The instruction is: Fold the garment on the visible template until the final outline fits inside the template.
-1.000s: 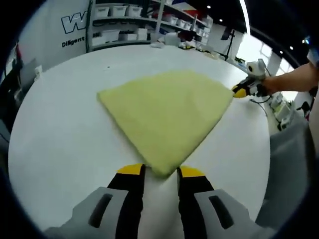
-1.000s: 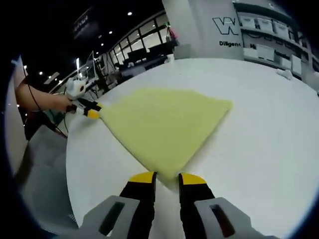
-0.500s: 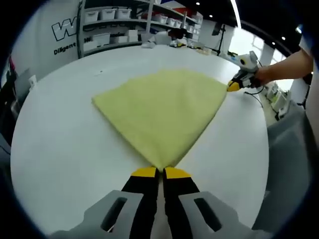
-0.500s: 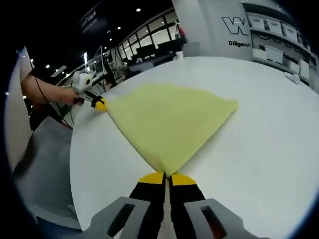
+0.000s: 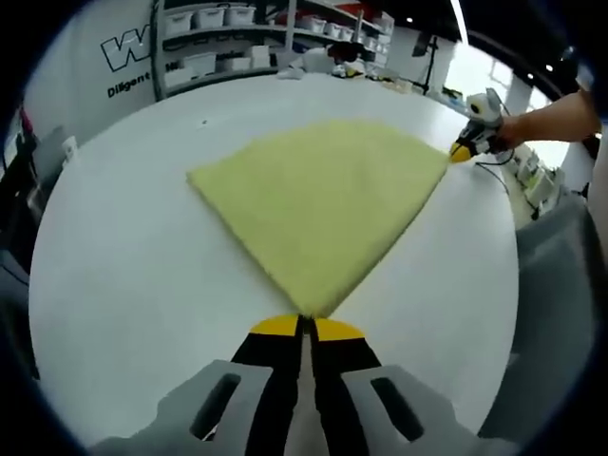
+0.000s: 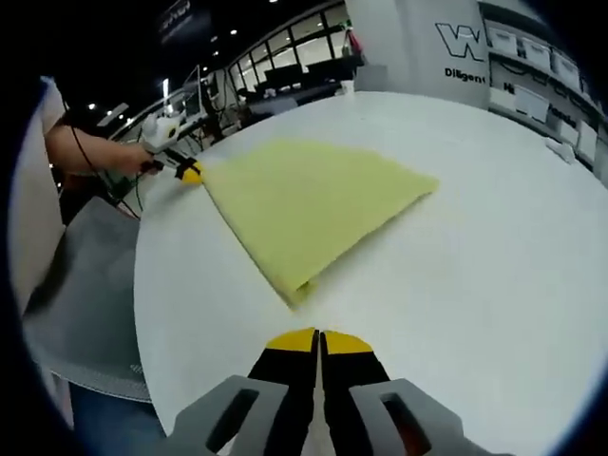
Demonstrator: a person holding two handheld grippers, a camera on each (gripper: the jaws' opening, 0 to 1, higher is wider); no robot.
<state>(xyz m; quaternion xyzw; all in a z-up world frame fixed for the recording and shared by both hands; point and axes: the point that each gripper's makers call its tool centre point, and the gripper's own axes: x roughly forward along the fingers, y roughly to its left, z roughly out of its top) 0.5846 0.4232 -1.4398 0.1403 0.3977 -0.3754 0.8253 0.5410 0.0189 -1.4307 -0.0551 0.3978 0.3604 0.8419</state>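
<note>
Bare white table (image 5: pixel 123 266) open on all sides of the yellow cloth (image 5: pixel 318 195), small items (image 5: pixel 328 71) along far edge

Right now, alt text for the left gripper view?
A yellow cloth lies flat, folded to a wedge, on a round white table, its near corner at the tips of the left claw, whose jaws are together. The right claw, in a person's hand, sits at the cloth's far right corner.

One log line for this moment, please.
left gripper: shut, at cloth corner | right gripper: shut, short of cloth | cloth: flat on table
</note>
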